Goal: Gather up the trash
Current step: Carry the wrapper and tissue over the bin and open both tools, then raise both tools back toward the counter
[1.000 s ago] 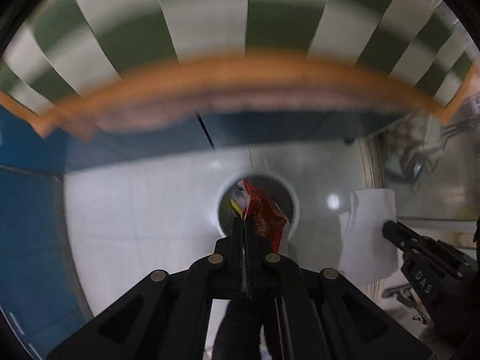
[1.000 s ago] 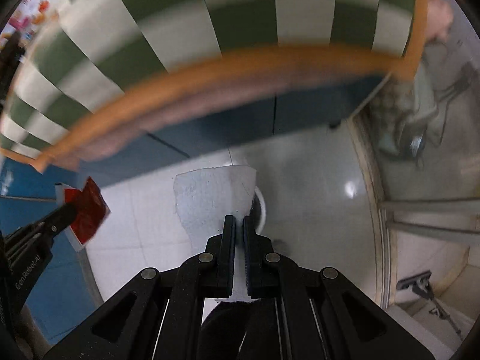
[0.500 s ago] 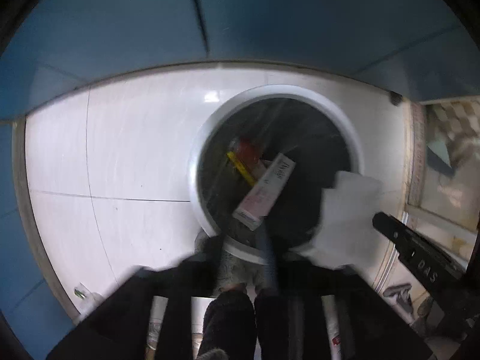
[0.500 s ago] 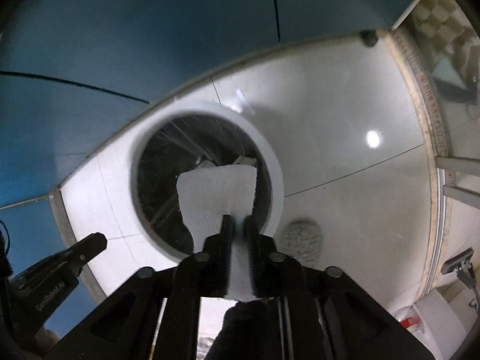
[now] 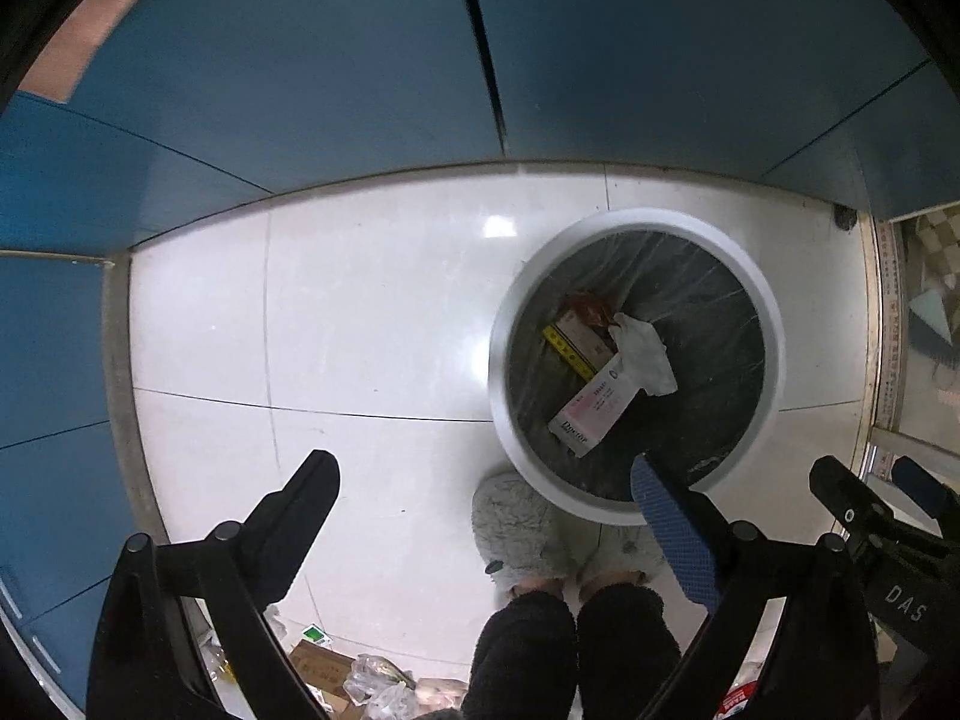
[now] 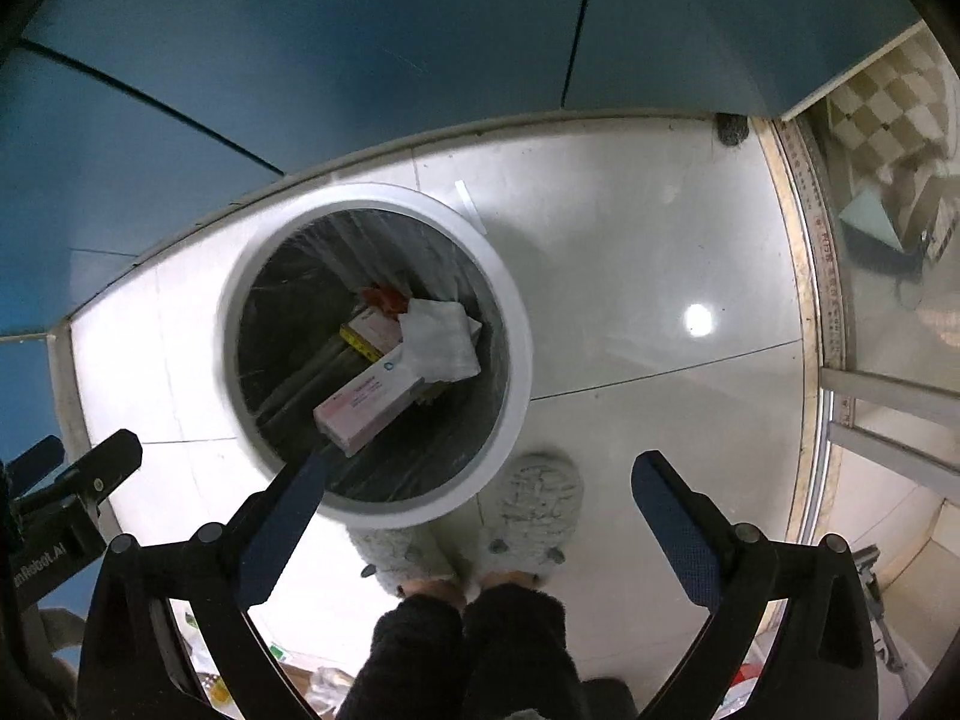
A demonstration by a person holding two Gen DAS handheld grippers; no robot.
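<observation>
A round bin with a white rim (image 5: 775, 330) (image 6: 523, 360) and a black liner stands on the floor below both grippers. Inside it lie a white tissue (image 5: 645, 354) (image 6: 441, 336), a red wrapper (image 5: 588, 303) (image 6: 384, 297), a pink-and-white box (image 5: 591, 405) (image 6: 369, 405) and a yellow strip (image 5: 567, 348). My left gripper (image 5: 480, 468) (image 6: 87, 447) points straight down just left of the bin; its jaws are opening and nothing is between them. My right gripper (image 6: 480, 462) (image 5: 870, 474) hangs over the bin's near right edge, jaws opening, also holding nothing.
Blue cabinet fronts (image 5: 300, 90) rise behind the white tiled floor (image 5: 360, 330). A person's feet in grey fluffy slippers (image 6: 534, 504) stand against the bin's near side. Cardboard and plastic scraps (image 5: 360, 678) lie on the floor at the bottom. A door threshold (image 6: 810, 300) runs along the right.
Both grippers dropped from beside the checked tablecloth down to the bin. The left let go of the red wrapper and the right let go of the white tissue; both now lie in the bin.
</observation>
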